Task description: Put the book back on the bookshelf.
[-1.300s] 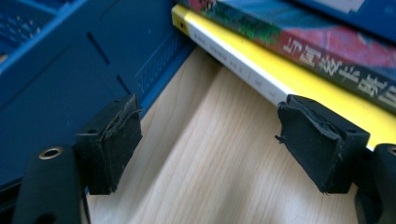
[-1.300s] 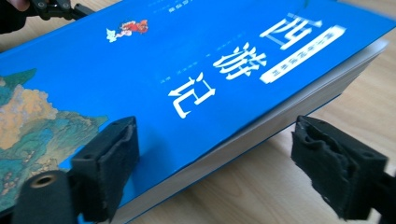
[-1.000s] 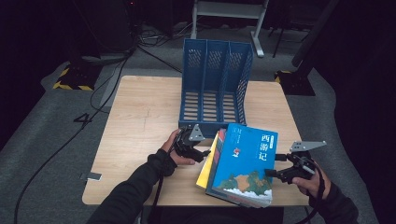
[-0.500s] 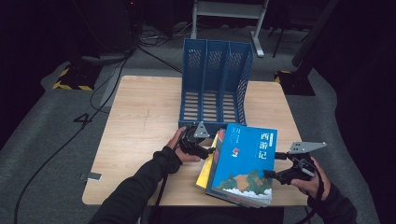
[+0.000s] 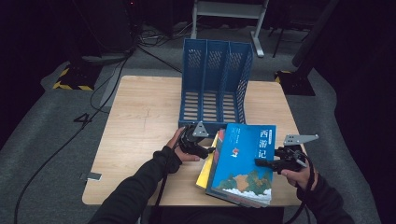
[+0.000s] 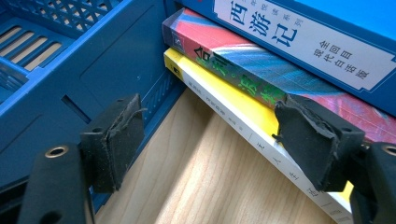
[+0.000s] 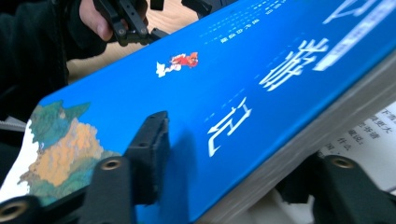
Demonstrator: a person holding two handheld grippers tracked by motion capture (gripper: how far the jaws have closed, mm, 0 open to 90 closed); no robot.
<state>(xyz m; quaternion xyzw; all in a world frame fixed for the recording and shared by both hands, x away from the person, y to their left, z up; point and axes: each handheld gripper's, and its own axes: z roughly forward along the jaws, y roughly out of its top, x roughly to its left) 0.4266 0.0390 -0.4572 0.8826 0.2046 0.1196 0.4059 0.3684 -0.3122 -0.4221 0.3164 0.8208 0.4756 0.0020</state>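
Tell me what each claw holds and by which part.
The right claw, its jaws just closing, straddles the blue book's page edge, top book lifted off the stack. The left claw holds nothing, open beside the spines.

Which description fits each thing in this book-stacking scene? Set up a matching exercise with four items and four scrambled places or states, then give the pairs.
Things:
1. blue book
2. yellow book
3. blue file rack
4. right gripper

Descriptions:
A. stands empty at the table's far side
B. lies at the bottom of the stack
C. jaws astride the top book's edge
D. lies on top of the stack

Pairs: 1-D, 2-B, 3-A, 4-C
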